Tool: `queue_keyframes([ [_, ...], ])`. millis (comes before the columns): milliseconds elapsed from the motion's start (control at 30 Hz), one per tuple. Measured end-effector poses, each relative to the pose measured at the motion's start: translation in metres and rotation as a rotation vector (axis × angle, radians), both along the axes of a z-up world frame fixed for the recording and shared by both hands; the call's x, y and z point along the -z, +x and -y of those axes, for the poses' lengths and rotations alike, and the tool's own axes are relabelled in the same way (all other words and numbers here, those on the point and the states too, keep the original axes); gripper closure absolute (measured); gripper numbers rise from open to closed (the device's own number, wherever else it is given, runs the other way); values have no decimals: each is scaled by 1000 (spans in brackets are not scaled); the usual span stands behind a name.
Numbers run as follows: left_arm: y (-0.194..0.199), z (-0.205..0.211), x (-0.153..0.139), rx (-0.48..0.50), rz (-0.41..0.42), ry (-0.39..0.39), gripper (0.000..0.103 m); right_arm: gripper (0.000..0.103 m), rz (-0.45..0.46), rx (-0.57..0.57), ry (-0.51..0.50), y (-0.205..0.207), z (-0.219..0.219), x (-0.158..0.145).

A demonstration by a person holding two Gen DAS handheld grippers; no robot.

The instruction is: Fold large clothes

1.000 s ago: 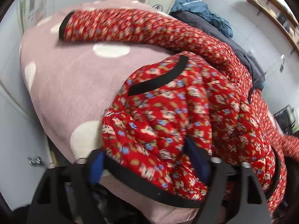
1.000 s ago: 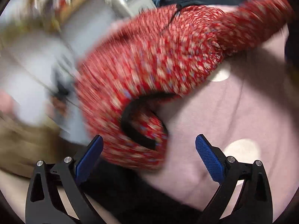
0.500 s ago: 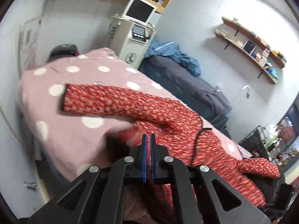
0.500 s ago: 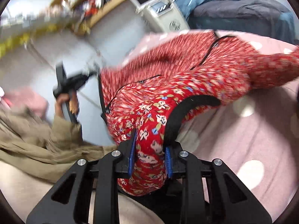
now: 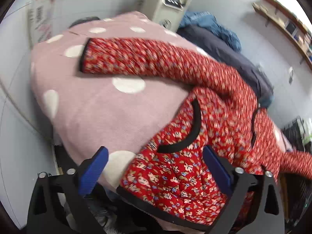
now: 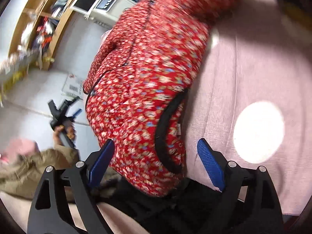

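Red floral quilted jacket [image 5: 204,117], black-trimmed, lying spread across pink polka-dot blanket [image 5: 109,107]; one sleeve [image 5: 136,58] stretching toward far left of blanket, cuff lying flat near the far edge; hem corner hanging over near edge. Left gripper [image 5: 156,167] opening, blue pads [image 5: 93,167] standing wide apart, near hem corner of jacket lying between them but not pinched; curved black pocket trim [image 5: 187,134] sitting just beyond the fingertips. Right gripper [image 6: 156,161] likewise opening, pads spread wide, lower edge of jacket [image 6: 148,89] with its black-edged pocket lying between them, left pad [image 6: 101,161] just beside the fabric, right pad over bare blanket [image 6: 243,68]; contact not clearly discernible owing to blur. Beige machine with screen [image 5: 167,2] standing beyond far end of blanket; dark blue bedding [image 5: 224,39] heaped far right; wooden shelves [image 6: 39,23] showing far left in right wrist view.
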State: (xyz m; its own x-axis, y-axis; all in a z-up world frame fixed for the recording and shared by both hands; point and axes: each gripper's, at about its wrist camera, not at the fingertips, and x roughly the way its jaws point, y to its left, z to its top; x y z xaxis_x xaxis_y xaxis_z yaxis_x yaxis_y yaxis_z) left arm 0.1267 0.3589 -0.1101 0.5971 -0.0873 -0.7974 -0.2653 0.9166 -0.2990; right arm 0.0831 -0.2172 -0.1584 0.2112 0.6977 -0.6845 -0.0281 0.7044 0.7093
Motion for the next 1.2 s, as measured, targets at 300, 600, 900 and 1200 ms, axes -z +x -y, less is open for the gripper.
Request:
queue_keyframes([
  [300, -3, 36, 32, 101, -129, 13, 61, 80, 58, -142, -149, 11, -63, 9],
  [600, -36, 94, -44, 398, -108, -262, 79, 83, 199, 84, -104, 11, 56, -109],
  [900, -55, 76, 18, 429, -311, -234, 79, 79, 133, -3, -342, -8, 84, -89],
  [1200, -58, 10, 30, 74, -364, 130, 92, 62, 127, -180, -563, -1, -10, -36],
])
